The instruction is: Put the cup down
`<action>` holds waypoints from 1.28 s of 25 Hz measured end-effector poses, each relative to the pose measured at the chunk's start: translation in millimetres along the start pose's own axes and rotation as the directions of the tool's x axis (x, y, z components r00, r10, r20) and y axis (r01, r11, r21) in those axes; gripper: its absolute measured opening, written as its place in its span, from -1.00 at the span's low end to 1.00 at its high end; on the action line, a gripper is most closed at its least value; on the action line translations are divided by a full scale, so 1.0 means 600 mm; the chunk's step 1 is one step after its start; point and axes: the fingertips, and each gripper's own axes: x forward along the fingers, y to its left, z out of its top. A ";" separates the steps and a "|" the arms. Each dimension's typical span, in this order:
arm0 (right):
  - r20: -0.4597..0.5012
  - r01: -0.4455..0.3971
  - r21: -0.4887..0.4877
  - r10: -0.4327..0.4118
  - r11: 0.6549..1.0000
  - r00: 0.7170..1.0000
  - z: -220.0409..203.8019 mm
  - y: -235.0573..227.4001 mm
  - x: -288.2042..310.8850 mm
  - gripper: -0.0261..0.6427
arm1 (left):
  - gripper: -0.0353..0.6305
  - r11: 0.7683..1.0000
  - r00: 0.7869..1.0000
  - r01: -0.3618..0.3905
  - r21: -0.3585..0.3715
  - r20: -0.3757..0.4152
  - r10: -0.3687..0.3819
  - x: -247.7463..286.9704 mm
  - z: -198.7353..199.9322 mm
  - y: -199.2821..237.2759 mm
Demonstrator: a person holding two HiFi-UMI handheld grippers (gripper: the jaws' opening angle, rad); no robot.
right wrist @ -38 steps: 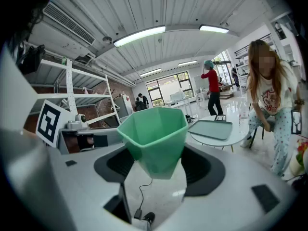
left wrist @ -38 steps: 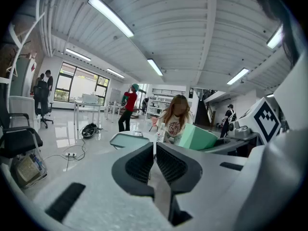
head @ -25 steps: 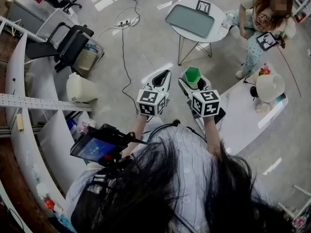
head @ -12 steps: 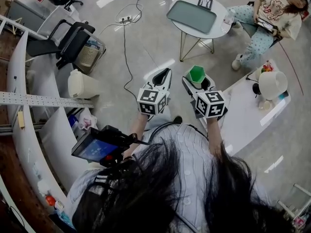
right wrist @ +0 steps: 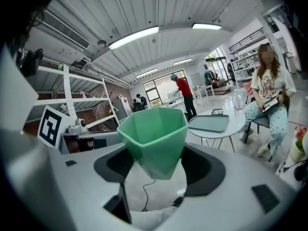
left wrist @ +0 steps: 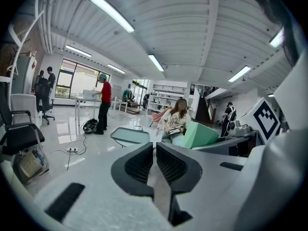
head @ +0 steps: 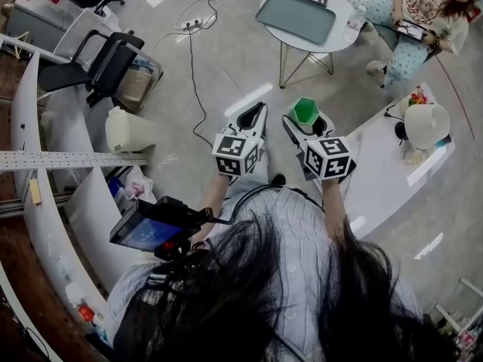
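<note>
A green faceted cup [right wrist: 155, 137] sits upright between the jaws of my right gripper [right wrist: 156, 165], which is shut on it. From above, the cup [head: 305, 111] shows at the tip of the right gripper [head: 308, 124], held high over the floor. My left gripper [head: 251, 118] hangs beside it to the left, its jaws closed together on nothing. In the left gripper view the left gripper [left wrist: 155, 163] shows its ribbed pads touching, with the cup [left wrist: 199, 135] off to the right.
A round white table [head: 339, 40] carrying a grey-green tray [head: 296, 19] stands ahead. A seated person [head: 419, 21] is at the far right. A white counter [head: 377, 172] with a white lamp [head: 426, 125] lies to my right. Cables [head: 192, 74], a black chair [head: 106, 62] and a bin [head: 124, 130] are on the left.
The view has drifted so the table and seated person sit a little further up and right. Both grippers keep the same pose, cup still held.
</note>
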 end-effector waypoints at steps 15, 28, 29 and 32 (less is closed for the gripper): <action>-0.006 0.037 0.036 -0.037 0.999 0.999 0.059 -0.068 0.113 0.03 | -0.81 0.999 0.999 0.033 0.008 -0.034 -0.033 0.105 0.038 0.087; -0.020 0.074 0.063 -0.073 0.995 0.997 0.124 -0.113 0.244 0.03 | -0.81 0.998 0.996 0.061 -0.006 -0.060 -0.061 0.200 0.086 0.214; -0.021 0.076 0.064 -0.075 0.995 0.997 0.129 -0.115 0.254 0.03 | -0.81 0.998 0.996 0.065 -0.008 -0.062 -0.065 0.207 0.089 0.222; -0.023 0.081 0.065 -0.080 0.995 0.997 0.144 -0.121 0.284 0.03 | -0.81 0.997 0.995 0.076 -0.010 -0.062 -0.077 0.228 0.100 0.245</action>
